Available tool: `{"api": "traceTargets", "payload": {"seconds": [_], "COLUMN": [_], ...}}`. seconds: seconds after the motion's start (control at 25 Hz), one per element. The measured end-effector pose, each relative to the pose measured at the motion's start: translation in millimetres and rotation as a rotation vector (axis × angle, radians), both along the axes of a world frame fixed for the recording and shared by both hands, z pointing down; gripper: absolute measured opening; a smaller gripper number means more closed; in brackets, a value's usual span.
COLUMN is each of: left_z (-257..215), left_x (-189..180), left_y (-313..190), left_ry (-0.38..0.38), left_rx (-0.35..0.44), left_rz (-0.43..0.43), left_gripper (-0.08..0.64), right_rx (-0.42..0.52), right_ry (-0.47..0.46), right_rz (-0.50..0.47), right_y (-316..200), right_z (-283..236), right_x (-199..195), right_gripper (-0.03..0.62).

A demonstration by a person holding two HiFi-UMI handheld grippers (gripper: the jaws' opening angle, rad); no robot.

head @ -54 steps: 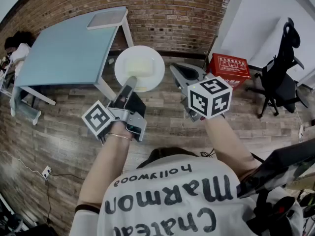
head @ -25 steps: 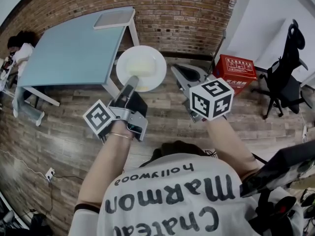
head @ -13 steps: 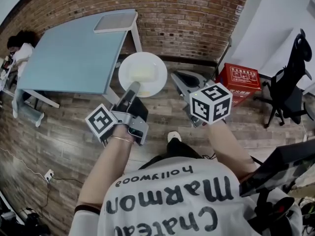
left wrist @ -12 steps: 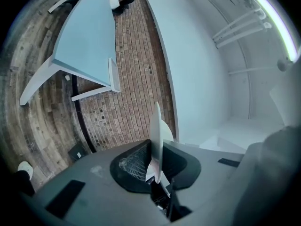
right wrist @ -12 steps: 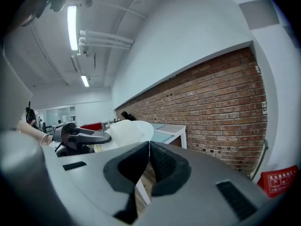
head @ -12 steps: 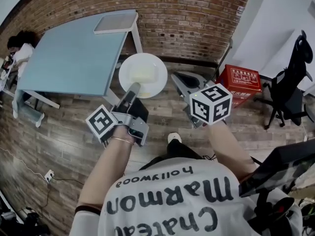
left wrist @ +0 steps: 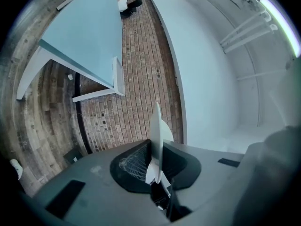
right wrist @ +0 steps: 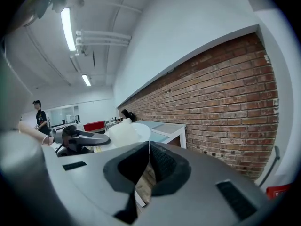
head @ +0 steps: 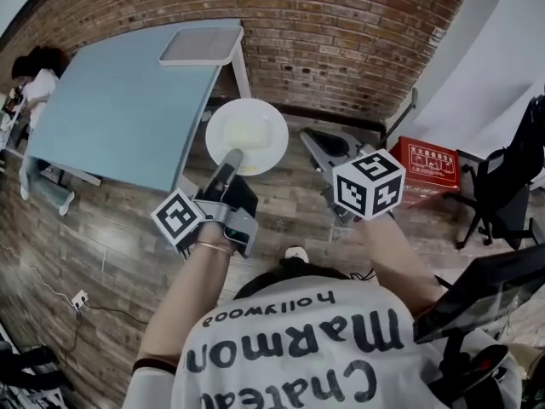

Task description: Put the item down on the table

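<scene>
A white round plate [head: 249,135] is held out in front of me over the wooden floor, close to the corner of the pale blue table [head: 119,100]. My left gripper [head: 232,161] is shut on the plate's near rim. In the left gripper view the plate [left wrist: 156,140] stands edge-on between the jaws. My right gripper [head: 311,141] is to the right of the plate, shut and holding nothing. From the right gripper view the plate [right wrist: 128,133] shows at left with the left gripper [right wrist: 75,138] beside it, and the right jaws [right wrist: 149,147] meet tip to tip.
A grey tray [head: 200,45] lies on the table's far corner by the brick wall [head: 341,32]. A red box [head: 430,164] and a black office chair [head: 511,177] stand at right. A person [head: 30,79] sits at the table's left end.
I have stepped forward: the table and brick wall are nearer and larger. The plate stays in the left gripper, now closer to the table corner. The right gripper stays shut.
</scene>
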State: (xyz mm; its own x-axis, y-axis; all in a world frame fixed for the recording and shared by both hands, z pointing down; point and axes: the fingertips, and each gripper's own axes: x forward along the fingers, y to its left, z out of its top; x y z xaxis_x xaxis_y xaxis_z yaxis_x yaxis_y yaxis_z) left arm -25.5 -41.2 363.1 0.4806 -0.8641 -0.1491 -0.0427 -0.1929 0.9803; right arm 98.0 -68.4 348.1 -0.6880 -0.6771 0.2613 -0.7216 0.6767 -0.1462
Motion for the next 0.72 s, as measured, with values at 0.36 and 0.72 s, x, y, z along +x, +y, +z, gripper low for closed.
{"api": "traceTargets", "payload": {"seconds": [0.36, 0.72], "left_z": [14, 25], "left_x": [3, -11], "left_y": [-64, -97], "left_ry": [0.013, 0.019], "left_rx": [-0.026, -0.052], "left_rz": [-0.058, -0.111], "left_gripper": [0.031, 0.031], "right_rx": [-0.020, -0.042], "right_ry": [0.006, -0.017], "right_rz": [-0.043, -0.064], "right_y": [-73, -122], "right_z": [14, 23], "right_x": [7, 3], "right_gripper": [0.009, 0.008]}}
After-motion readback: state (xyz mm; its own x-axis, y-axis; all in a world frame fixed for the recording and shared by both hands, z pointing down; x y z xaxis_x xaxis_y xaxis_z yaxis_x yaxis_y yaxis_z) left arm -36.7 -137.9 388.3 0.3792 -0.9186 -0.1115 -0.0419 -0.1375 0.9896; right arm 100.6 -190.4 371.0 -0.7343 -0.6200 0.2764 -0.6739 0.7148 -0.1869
